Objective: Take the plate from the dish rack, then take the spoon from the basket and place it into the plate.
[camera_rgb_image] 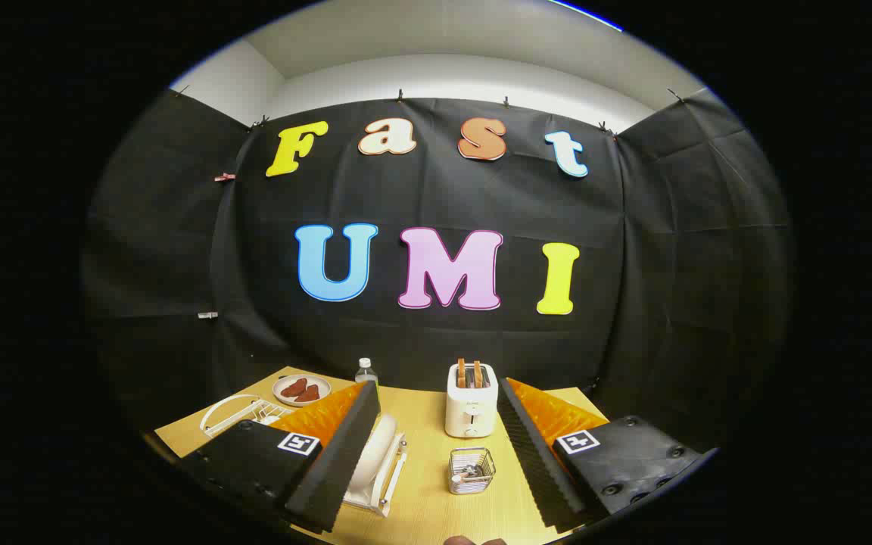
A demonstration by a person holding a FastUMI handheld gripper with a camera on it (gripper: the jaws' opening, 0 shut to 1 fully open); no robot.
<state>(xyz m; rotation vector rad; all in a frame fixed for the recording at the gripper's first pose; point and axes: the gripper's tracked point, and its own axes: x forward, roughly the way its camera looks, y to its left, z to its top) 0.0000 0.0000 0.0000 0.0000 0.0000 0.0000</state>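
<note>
1. Tool (436,462) held above the near end of the table (425,507), fingers spread wide apart with nothing between the pads.
2. Just ahead, in the gap between the fingers: small wire basket (471,470) standing on the table, with what looks like the spoon (466,475) lying inside, though too small to make out clearly.
3. Beside the left finger, partly hidden behind it: white dish rack (384,477) with a pale plate (377,454) standing on edge in it.
4. Beyond the basket, farther back on the table: white toaster (471,405) upright, two browned slices (469,373) poking out of its slots.
5. Left of the toaster, near the back edge: clear bottle (365,371) with a white cap.
6. Far left corner of the table: round dish (301,390) carrying two reddish-brown pieces, well apart from the dish rack.
7. Just in front of that dish, left of the left finger: second white wire rack (235,415), curved in shape.
</note>
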